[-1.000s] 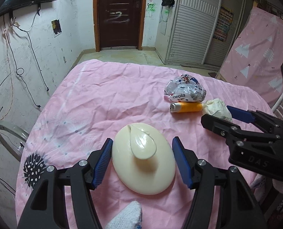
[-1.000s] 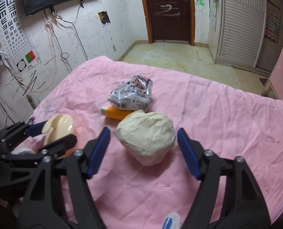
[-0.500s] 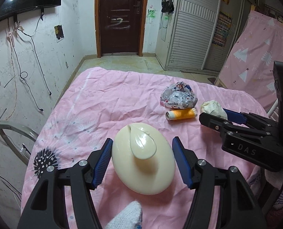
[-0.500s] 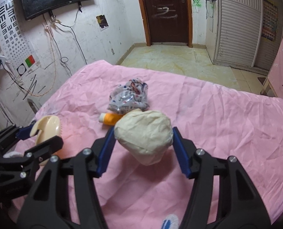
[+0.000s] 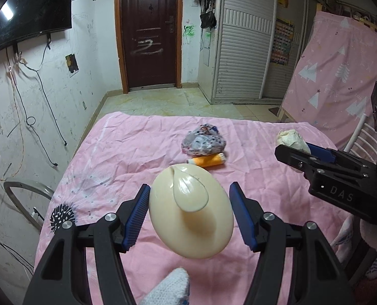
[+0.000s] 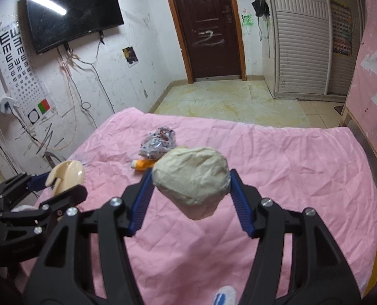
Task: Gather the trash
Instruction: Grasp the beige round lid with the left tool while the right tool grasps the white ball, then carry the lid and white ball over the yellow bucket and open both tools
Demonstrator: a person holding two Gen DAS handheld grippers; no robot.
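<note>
My left gripper [image 5: 189,209] is shut on a cream oval plastic piece [image 5: 191,211] and holds it above the pink bed [image 5: 127,150]. My right gripper [image 6: 191,185] is shut on a crumpled beige paper ball [image 6: 192,178], lifted off the bed. In the left wrist view the ball [image 5: 290,138] shows at the right gripper's tip. A crumpled printed wrapper [image 5: 203,143] and an orange tube [image 5: 207,160] lie on the bed beyond both grippers; they also show in the right wrist view, wrapper [image 6: 159,143] and tube [image 6: 144,164].
The bed's left edge runs along a white wall with loose cables [image 5: 33,122]. A metal ring [image 5: 23,198] stands by that edge. A tiled floor [image 5: 178,104], a dark door and a slatted wardrobe lie beyond. A pink upright board [image 5: 341,81] stands at the right.
My right gripper closed on the paper ball and lifted it. Both grippers rose with their loads, so the bed, wrapper and tube look farther away.
</note>
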